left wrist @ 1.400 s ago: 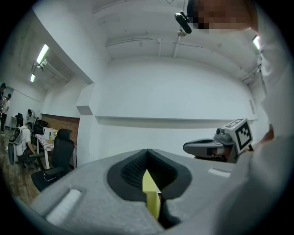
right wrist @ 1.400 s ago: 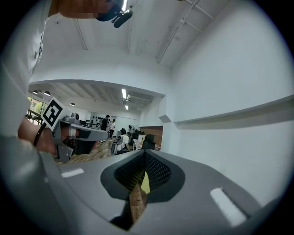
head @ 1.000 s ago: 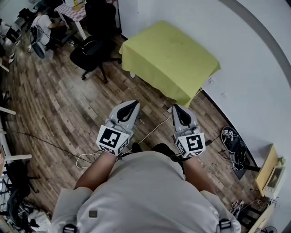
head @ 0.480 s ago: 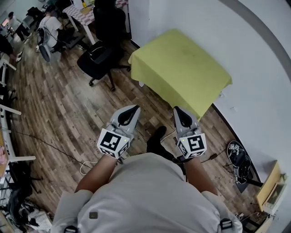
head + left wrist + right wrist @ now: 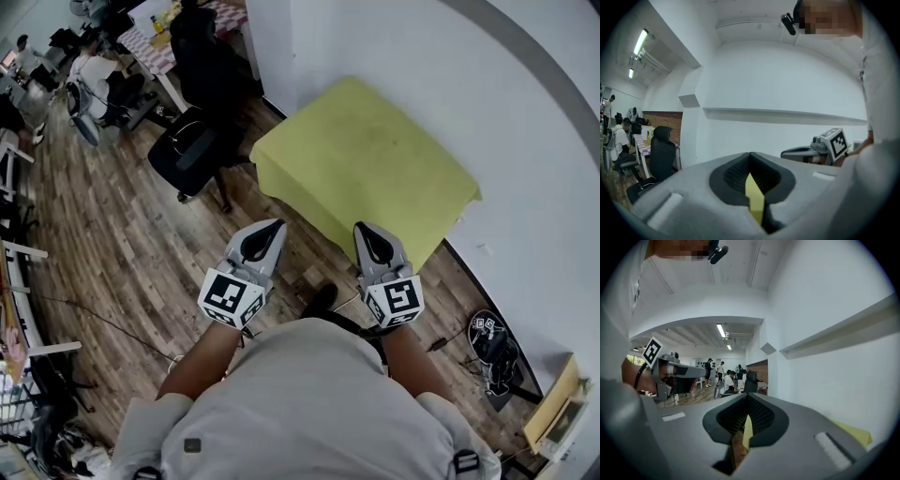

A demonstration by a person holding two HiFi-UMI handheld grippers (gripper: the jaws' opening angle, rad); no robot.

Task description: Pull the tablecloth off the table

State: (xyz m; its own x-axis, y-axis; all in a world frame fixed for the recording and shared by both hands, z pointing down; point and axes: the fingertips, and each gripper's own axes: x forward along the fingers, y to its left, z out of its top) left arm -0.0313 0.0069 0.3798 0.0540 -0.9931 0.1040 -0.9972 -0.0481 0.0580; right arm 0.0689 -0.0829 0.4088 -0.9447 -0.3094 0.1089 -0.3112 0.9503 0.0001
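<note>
Left hand-held gripper (image 5: 271, 226) and right hand-held gripper (image 5: 364, 228) closed (both empty), yellow tablecloth (image 5: 366, 159) ahead, untouched

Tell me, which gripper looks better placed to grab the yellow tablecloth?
Likely the right gripper: in the head view its tip meets the tablecloth edge, while the left gripper is over floor.

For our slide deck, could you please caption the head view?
Left gripper and right gripper, both shut, point toward a yellow-green tablecloth beside a white wall.
</note>
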